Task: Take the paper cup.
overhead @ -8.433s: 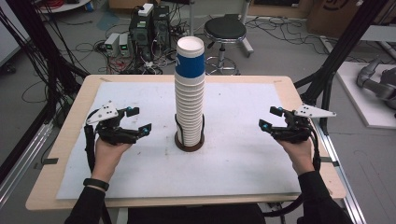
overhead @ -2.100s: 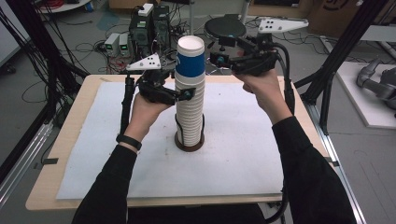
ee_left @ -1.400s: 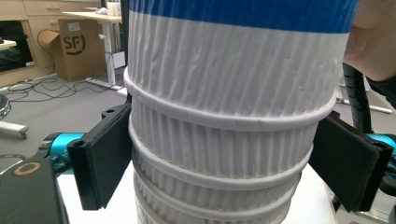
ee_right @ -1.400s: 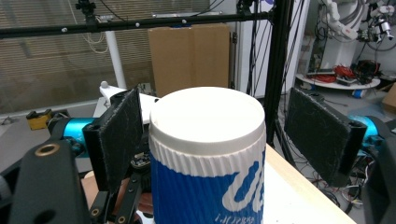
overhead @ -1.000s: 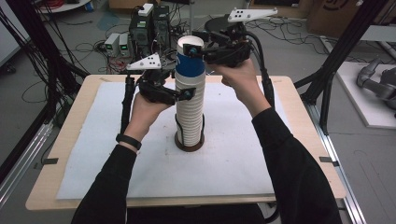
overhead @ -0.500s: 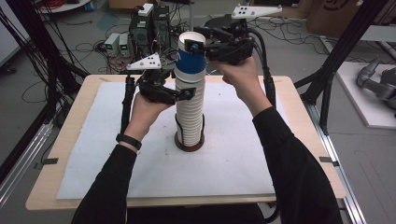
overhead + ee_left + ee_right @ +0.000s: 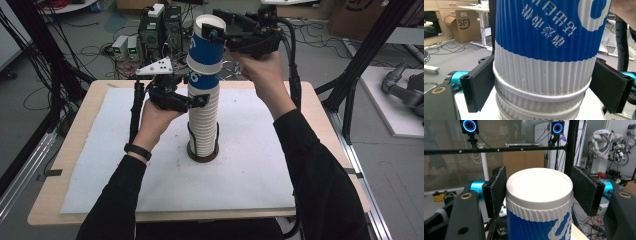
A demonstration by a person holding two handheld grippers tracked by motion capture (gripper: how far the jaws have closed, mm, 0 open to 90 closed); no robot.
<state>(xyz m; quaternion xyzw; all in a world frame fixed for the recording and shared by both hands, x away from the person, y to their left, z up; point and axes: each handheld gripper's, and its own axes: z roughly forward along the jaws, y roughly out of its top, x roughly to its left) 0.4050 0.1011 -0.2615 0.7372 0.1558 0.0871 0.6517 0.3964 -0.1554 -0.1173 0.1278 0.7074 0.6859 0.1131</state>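
Observation:
A tall stack of upturned ribbed paper cups (image 7: 202,130) stands on a brown ring (image 7: 202,156) in the middle of the white mat. My right gripper (image 7: 209,31) is shut on the topmost blue-and-white cup (image 7: 206,52), raised and slightly tilted off the stack. In the right gripper view its pads (image 7: 496,192) flank that cup (image 7: 537,182) just below its flat white end. My left gripper (image 7: 197,90) is shut on the stack just under it. In the left gripper view the pads (image 7: 477,87) press the white lower band of another blue-and-white cup (image 7: 544,75).
The white mat (image 7: 125,165) covers a wooden table (image 7: 65,165). Black frame posts (image 7: 360,65) stand at both sides. Electronics boxes and cables (image 7: 150,35) lie on the floor behind the table. The person's forearms reach over the mat from the near edge.
My right gripper has risen a little with the top blue cup, which has lifted partly off the stack and tilted. The left gripper has stayed on the stack.

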